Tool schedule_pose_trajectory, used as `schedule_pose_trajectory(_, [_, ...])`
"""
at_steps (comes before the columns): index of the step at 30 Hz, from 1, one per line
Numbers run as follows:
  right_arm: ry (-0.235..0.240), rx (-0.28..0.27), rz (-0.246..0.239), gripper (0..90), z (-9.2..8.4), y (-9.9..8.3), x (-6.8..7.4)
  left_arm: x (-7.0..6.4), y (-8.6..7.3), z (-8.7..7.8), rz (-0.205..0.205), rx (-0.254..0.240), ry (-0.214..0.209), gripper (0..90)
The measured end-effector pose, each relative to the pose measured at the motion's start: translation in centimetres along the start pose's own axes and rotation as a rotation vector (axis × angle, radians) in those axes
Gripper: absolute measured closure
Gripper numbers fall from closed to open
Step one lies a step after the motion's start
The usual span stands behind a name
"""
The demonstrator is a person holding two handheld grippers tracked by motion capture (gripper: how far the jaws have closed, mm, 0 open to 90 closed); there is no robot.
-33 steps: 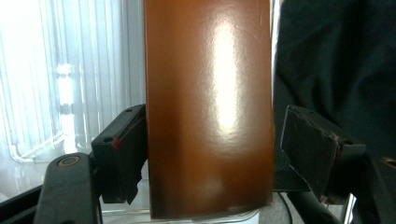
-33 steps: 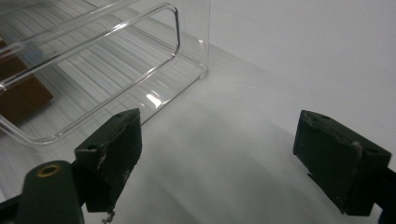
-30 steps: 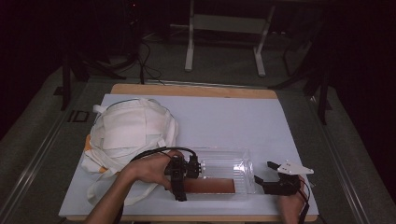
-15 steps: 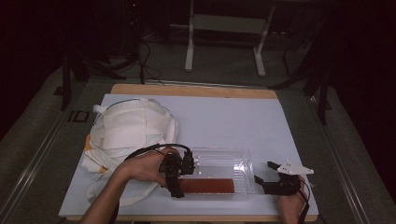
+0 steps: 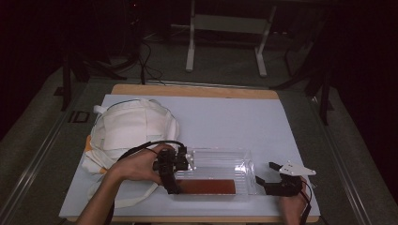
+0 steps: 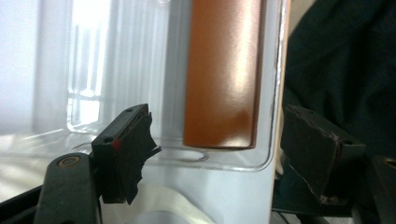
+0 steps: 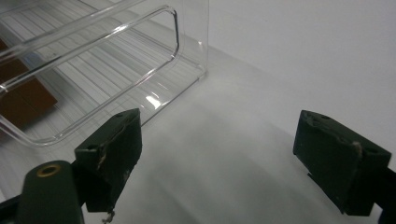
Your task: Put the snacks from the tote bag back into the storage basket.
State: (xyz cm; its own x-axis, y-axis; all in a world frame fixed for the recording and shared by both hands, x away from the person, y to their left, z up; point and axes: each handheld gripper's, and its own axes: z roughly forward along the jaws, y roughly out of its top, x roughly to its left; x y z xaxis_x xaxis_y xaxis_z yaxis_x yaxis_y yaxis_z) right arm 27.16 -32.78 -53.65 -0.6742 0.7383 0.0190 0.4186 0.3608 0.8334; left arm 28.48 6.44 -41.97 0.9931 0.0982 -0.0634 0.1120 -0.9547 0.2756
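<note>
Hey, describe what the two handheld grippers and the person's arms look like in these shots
Both are black two-jaw tools. The left gripper trails a black cable that loops back over the hand; its worn, blocky pads carry a small red mark, with a brass-coloured rivet below. The right gripper bears a pale grey three-cornered plate on top, and its scuffed pads also sit above a brass rivet. The forearms show no sleeves.

**Colours on the table**

Clear plastic tray, see-through, ribbed walls catching white glare. Inside it a brown bar, glossy copper-brown in the left gripper view. Left gripper black, a small red mark on one jaw pad. Right gripper black with a pale grey top plate. Cloth bag cream-white with an orange edge. Table cover pale bluish white; wooden tabletop rim tan.
</note>
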Motion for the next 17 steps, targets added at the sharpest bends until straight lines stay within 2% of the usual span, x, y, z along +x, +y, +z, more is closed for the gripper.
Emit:
schedule_pose_trajectory(8, [-0.002, 0.000, 0.001, 15.5, 0.0, 0.0, 0.0, 0.3, -2.2, -1.3, -0.058, -0.108, 0.093, 25.0])
schedule_pose_trajectory(13, [-0.002, 0.001, 0.001, 15.5, 0.0, 0.0, 0.0, 0.1, -4.0, -1.4, -0.117, -0.230, 0.154, 24.0])
schedule_pose_trajectory(17, [-0.001, 0.001, 0.000, 15.5, 0.0, 0.0, 0.0, -0.3, -5.6, -1.5, -0.169, -0.314, 0.233, 20.7])
